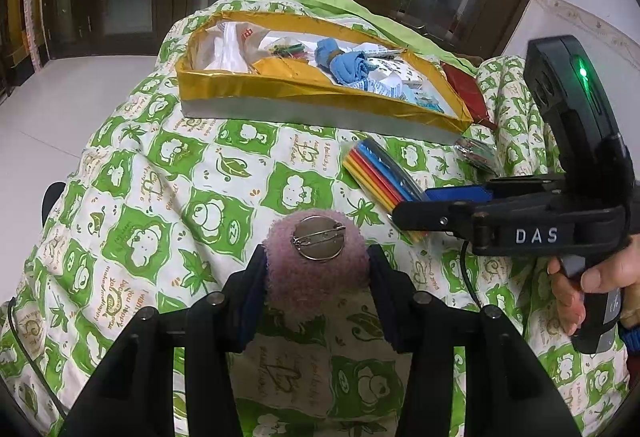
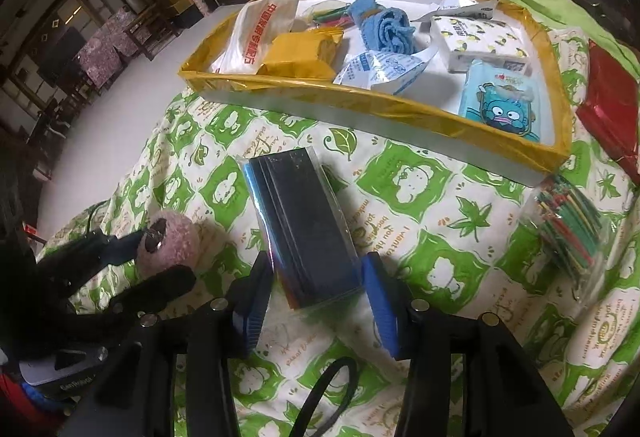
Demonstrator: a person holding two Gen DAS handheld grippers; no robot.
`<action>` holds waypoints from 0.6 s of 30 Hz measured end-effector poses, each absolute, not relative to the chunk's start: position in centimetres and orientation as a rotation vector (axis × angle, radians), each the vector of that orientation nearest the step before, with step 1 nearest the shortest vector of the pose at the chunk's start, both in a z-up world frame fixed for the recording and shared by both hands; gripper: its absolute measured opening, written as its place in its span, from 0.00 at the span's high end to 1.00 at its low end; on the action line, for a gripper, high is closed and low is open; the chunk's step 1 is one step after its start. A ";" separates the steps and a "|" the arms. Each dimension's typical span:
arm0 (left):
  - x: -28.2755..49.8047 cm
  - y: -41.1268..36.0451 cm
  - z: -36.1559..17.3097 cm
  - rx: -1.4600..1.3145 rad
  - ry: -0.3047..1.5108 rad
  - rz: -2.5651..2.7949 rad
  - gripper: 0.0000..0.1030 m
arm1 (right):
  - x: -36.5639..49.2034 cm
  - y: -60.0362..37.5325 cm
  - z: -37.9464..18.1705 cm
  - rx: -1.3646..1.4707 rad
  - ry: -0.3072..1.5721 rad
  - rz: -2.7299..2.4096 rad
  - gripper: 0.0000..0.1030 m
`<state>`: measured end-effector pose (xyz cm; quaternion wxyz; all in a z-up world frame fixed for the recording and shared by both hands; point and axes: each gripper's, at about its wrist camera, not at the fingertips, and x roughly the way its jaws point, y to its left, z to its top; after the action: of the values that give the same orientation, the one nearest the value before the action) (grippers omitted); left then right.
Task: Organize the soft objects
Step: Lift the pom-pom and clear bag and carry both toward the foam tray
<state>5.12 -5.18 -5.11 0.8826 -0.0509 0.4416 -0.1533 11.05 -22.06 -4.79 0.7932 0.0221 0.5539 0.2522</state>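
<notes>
Left gripper [image 1: 316, 269] pinches the pink pompom [image 1: 316, 265], nearer than the tray [image 1: 320, 105]. Right gripper [image 2: 316, 277] straddles the sticks pack [image 2: 304, 229], jaws partly open beside its edges; its long axis runs toward the tray beyond.

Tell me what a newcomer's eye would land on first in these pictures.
First, the fuzzy pink brooch clamped in the left gripper, its round metal pin back facing up, above the green-and-white quilt. Next, the gold-edged box at the quilt's far side, filled with packets and a blue cloth. The right gripper straddles a clear packet of coloured sheets.
</notes>
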 end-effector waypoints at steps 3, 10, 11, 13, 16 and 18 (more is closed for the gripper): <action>5.1 -5.2 -5.3 -0.102 0.927 -0.320 0.54 | 11.5 -21.7 -5.2 0.056 1.196 0.551 0.38; 5.1 -5.2 -5.5 -0.096 0.936 -0.320 0.54 | 11.0 -19.9 -5.1 -0.024 1.155 0.566 0.58; 5.1 -5.2 -5.5 -0.097 0.936 -0.320 0.54 | 10.9 -19.9 -5.1 -0.031 1.149 0.567 0.58; 5.1 -5.2 -5.5 -0.098 0.937 -0.320 0.54 | 10.7 -19.8 -4.9 -0.046 1.139 0.566 0.59; 5.1 -5.2 -5.5 -0.099 0.935 -0.321 0.54 | 10.5 -19.7 -4.8 -0.051 1.133 0.566 0.59; 5.1 -5.2 -5.5 -0.100 0.934 -0.321 0.54 | 10.4 -19.7 -4.8 -0.053 1.130 0.566 0.60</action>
<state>5.13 -5.18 -5.45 0.8792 -0.0479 0.4483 -0.1541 10.44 -19.74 -4.82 0.8066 -0.0246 0.5281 0.2644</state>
